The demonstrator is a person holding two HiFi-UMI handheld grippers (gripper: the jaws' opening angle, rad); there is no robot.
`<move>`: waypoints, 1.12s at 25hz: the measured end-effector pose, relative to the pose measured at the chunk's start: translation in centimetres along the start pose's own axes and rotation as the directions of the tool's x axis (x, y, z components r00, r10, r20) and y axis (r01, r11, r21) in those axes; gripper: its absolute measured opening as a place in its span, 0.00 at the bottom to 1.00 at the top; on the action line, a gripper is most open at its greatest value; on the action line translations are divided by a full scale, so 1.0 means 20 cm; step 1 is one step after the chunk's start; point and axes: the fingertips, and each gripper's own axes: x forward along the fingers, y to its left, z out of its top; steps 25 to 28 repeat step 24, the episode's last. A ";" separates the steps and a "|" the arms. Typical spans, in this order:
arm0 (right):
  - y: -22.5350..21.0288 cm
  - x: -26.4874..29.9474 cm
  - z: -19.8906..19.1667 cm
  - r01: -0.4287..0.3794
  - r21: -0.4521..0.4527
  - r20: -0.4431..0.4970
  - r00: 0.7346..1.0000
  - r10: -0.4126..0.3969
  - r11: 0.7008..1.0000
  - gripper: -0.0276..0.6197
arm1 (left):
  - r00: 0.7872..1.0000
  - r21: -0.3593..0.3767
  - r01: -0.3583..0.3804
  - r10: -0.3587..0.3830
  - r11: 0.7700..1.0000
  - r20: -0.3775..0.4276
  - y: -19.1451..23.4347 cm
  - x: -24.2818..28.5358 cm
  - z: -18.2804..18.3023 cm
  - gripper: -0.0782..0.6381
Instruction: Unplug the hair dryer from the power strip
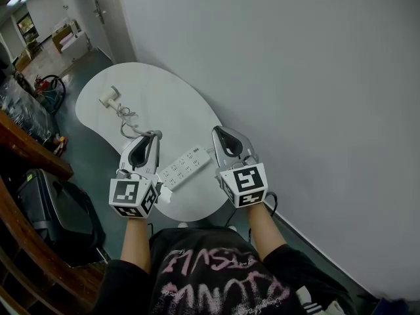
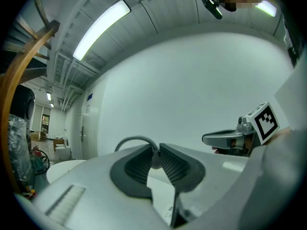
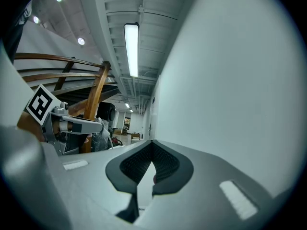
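A white hair dryer (image 1: 109,99) lies at the far end of the white table (image 1: 177,104). Its grey cord (image 1: 128,121) runs in loops back to my left gripper (image 1: 153,137). In the left gripper view the left gripper (image 2: 154,161) is shut on that cord (image 2: 135,140), which arcs up and away to the left. The white power strip (image 1: 186,167) lies on the table between the two grippers, below their tips. My right gripper (image 1: 223,135) is held above the strip's right end. The right gripper (image 3: 150,147) is shut with nothing between its pads. Both point up toward the wall.
A plain grey wall (image 1: 295,77) runs along the table's right side. Left of the table are a wooden railing (image 1: 33,151) and a black bag (image 1: 59,209) on the floor. A red item (image 1: 43,84) lies farther back.
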 end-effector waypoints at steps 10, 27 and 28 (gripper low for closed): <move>-0.03 -0.02 -0.03 0.023 0.019 -0.011 1.000 -0.022 1.000 0.06 | 1.000 -0.001 -0.005 0.005 1.000 -0.001 -0.02 -0.01 -0.02 0.18; -0.03 0.03 -0.07 0.010 0.012 -0.025 1.000 -0.010 1.000 0.06 | 1.000 -0.002 -0.013 0.013 1.000 0.009 -0.02 0.00 -0.04 0.18; -0.03 0.03 -0.07 0.010 0.012 -0.025 1.000 -0.010 1.000 0.06 | 1.000 -0.002 -0.013 0.013 1.000 0.009 -0.02 0.00 -0.04 0.18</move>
